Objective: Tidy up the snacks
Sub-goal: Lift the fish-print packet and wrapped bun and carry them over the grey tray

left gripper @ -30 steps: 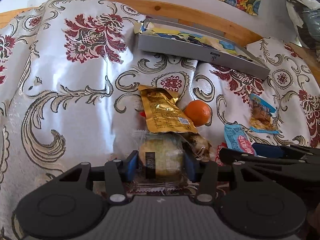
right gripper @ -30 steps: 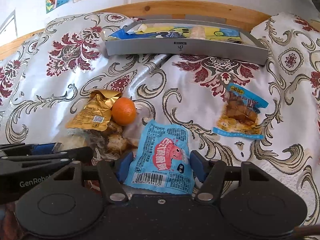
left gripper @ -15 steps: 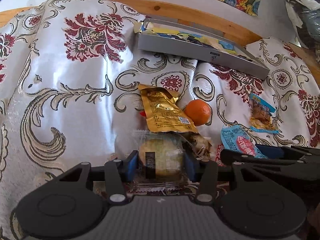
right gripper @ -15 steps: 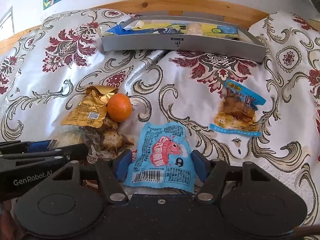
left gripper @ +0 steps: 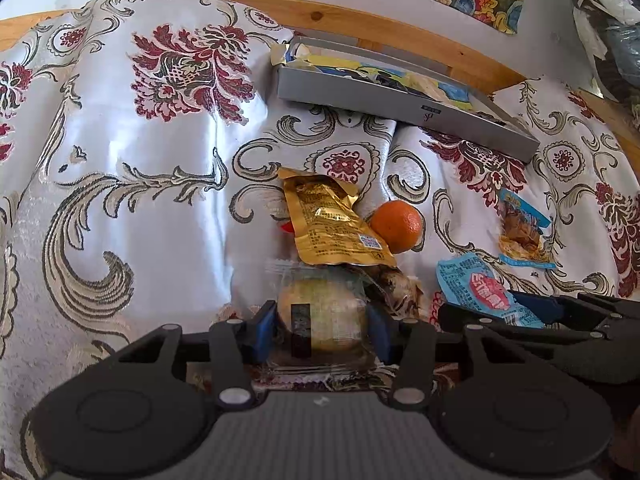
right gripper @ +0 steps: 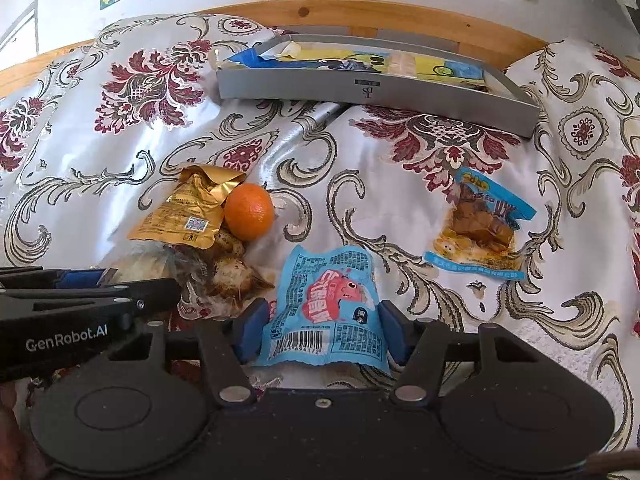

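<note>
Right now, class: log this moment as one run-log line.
left gripper: closed around wrapped bun | right gripper: straddling blue packet, grip unclear | grey tray: partly filled | orange: on cloth

Floral cloth (right gripper: 360, 184), grey tray (right gripper: 376, 92), snack pkts, orange (right gripper: 249, 211)

The left black plastic two-finger gripper (left gripper: 322, 326) has blue pads (left gripper: 265, 330) on its fingertips, two round discs on its body, silver pivot screws (left gripper: 233, 394) and a ribbed grey middle panel. The right black plastic two-finger gripper (right gripper: 322, 330) matches it, with blue pads (right gripper: 252, 330) and a smooth dark centre. White "GenRobot.AI" lettering (right gripper: 67, 334) marks the left gripper's side.
</note>
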Tool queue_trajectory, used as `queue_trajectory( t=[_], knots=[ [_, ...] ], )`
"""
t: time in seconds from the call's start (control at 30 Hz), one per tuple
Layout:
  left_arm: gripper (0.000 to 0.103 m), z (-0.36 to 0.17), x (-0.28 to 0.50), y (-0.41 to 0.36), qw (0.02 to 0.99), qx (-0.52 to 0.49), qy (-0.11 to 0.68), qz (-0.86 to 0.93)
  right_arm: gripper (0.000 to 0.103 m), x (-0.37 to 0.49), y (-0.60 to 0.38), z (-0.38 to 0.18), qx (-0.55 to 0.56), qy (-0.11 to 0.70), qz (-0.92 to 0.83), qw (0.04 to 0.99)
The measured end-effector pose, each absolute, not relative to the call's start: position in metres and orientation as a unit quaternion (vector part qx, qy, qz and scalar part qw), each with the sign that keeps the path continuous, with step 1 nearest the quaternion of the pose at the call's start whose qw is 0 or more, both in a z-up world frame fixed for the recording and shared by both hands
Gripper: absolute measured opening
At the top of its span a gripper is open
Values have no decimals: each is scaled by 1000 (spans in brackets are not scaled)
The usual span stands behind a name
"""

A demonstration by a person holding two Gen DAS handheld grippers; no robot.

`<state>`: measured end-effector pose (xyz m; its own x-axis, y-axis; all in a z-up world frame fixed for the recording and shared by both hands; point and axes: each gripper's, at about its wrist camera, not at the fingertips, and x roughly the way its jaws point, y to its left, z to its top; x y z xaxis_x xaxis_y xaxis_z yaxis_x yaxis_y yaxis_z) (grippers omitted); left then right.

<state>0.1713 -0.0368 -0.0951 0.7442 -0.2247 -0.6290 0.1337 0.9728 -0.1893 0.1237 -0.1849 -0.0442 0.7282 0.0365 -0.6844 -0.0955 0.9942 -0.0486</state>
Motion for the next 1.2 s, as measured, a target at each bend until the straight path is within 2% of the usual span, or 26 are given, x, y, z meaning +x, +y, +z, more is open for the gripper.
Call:
queue_trajectory(
  t=[0.03, 0.1, 0.7, 1.2],
  knots=[
    [51, -95, 171, -37, 931, -66, 344, -96, 55, 123, -184, -44, -41, 367, 38, 929],
    [51, -95, 171, -37, 932, -67, 344, -96, 54, 122, -182, -44, -49, 364, 41, 929],
    [50, -86, 162, -34, 937, -83, 328, -86, 53, 110, -176, -28, -62, 308, 48, 948],
    [50, -43, 155, -39, 957, -100, 259, -78, 54, 100, -185, 6, -59, 229, 41, 971]
  ],
)
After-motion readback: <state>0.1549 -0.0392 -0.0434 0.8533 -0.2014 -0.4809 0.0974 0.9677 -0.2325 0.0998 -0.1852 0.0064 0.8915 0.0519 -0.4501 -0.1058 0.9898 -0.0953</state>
